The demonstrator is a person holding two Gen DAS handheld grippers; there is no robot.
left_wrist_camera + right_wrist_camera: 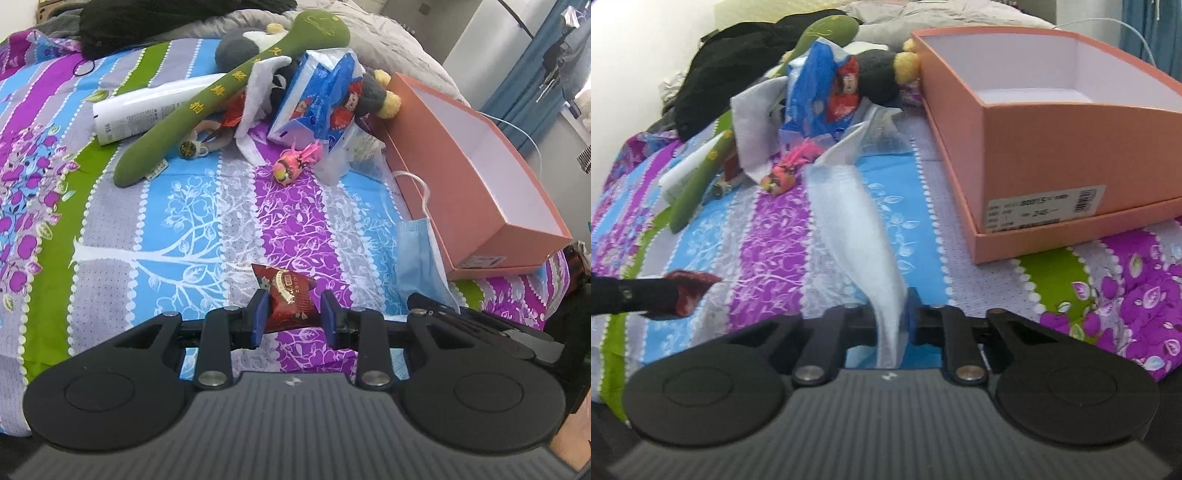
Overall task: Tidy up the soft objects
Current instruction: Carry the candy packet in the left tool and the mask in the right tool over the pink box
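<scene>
My left gripper (293,314) is shut on a red snack packet (286,291), pinched between its blue pads just above the bedspread. In the right wrist view my right gripper (897,310) is shut on a pale blue face mask (857,221), which stretches forward from the jaws along the bed. The mask (417,251) lies beside an open salmon-pink shoe box (480,177) with nothing visible inside. A long green plush (207,96), a grey plush with yellow pompoms (373,92) and a blue tissue pack (317,96) are piled at the far end.
The colourful striped bedspread (166,221) covers the bed. A white tube (147,110), a small pink toy (291,166) and crumpled white plastic sit in the pile. A black garment (147,22) lies at the back left. The box (1052,129) stands front right in the right wrist view.
</scene>
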